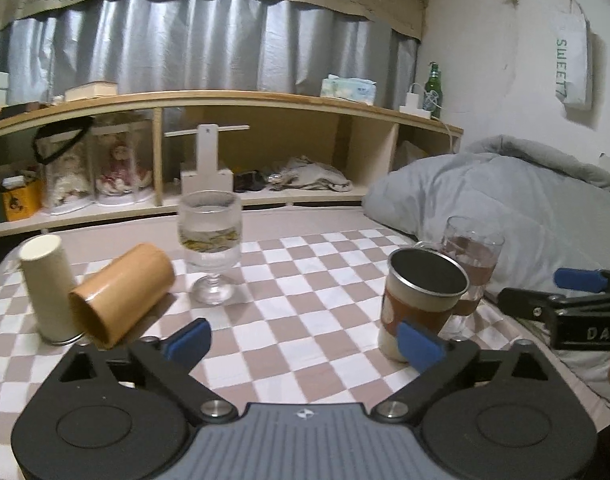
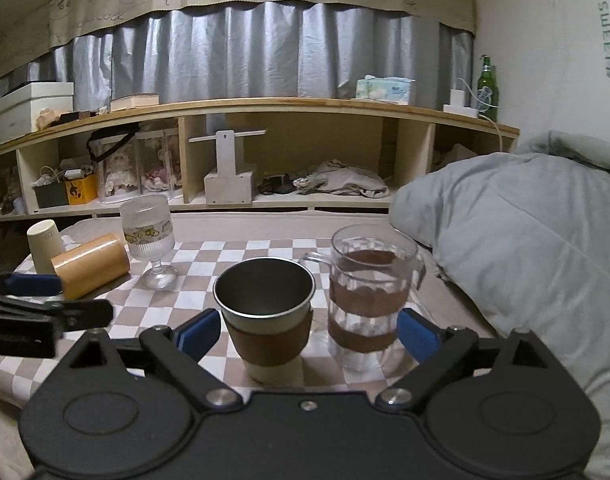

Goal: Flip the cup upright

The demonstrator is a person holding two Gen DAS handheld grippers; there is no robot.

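- Five vessels share the checkered cloth (image 1: 305, 280) in the left wrist view: a wooden cup (image 1: 121, 290) lying on its side at far left with its open mouth toward the camera, a cream tumbler (image 1: 47, 288) standing mouth-down and touching it, a stemmed glass (image 1: 210, 246) upright just beyond, and to the right a steel cup (image 1: 423, 300) with a brown sleeve in front of a glass mug (image 1: 471, 264). The left gripper (image 1: 303, 342) hangs spread wide and empty over bare cloth between the wooden cup and the steel cup, touching neither. The right gripper enters this view at the right edge.
- Two upright vessels fill the foreground of the right wrist view: the steel cup (image 2: 265, 316) and the glass mug (image 2: 369, 292), both standing between the parted fingers of the right gripper (image 2: 307, 336), which grips nothing. The wooden cup (image 2: 90, 266) lies well off to the left, beside the tumbler (image 2: 45, 246) and the stemmed glass (image 2: 149, 240).
- Judged from both views, the job stands at the approach: no cup has been seized. The wooden cup looks the likeliest target, though the inverted tumbler also qualifies. The left gripper, being nearer, would have to swing left, straddle the cup's body, close, then rotate it mouth-up without knocking the tumbler or the stemmed glass.
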